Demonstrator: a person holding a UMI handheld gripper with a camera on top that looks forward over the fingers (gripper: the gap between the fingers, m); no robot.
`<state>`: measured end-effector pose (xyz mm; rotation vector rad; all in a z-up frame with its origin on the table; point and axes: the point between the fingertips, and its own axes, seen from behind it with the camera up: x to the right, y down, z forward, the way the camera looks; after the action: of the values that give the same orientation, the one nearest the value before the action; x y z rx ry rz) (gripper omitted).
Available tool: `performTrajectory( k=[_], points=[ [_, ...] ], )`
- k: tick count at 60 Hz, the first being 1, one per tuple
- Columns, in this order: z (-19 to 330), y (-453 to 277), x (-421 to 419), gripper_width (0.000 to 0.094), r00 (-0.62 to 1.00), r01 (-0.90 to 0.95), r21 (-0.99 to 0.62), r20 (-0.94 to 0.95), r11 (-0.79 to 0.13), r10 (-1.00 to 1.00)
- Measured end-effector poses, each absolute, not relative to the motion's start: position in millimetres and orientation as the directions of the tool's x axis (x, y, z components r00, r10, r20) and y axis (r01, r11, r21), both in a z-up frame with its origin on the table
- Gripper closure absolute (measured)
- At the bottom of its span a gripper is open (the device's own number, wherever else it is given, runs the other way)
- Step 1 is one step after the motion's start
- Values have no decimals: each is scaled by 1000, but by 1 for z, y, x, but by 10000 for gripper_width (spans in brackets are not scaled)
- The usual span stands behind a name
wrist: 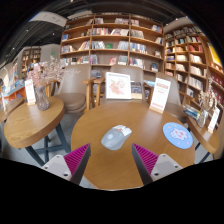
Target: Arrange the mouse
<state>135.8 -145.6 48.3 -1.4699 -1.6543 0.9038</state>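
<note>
Bookshelves [110, 40] ring a round table [100, 160] where a mouse [117, 137] lies just ahead of the open jaws, which risk nudging its smooth shell sideways if closed off-centre.

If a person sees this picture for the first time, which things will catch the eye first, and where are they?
The eye falls first on the pale mouse lying on the round wooden table, just ahead of the open gripper and between the lines of its fingers. To the mouse's right lies a round blue disc, and beyond the table tall bookshelves fill the back wall.
</note>
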Motion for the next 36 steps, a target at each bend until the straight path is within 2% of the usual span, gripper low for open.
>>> performTrajectory(
  k=[21, 36],
  points=[
    [11, -142, 92, 84, -52, 553, -831, 39, 61, 998],
    [-1, -149, 60, 85, -47, 581, -813, 19, 43, 999]
  ],
)
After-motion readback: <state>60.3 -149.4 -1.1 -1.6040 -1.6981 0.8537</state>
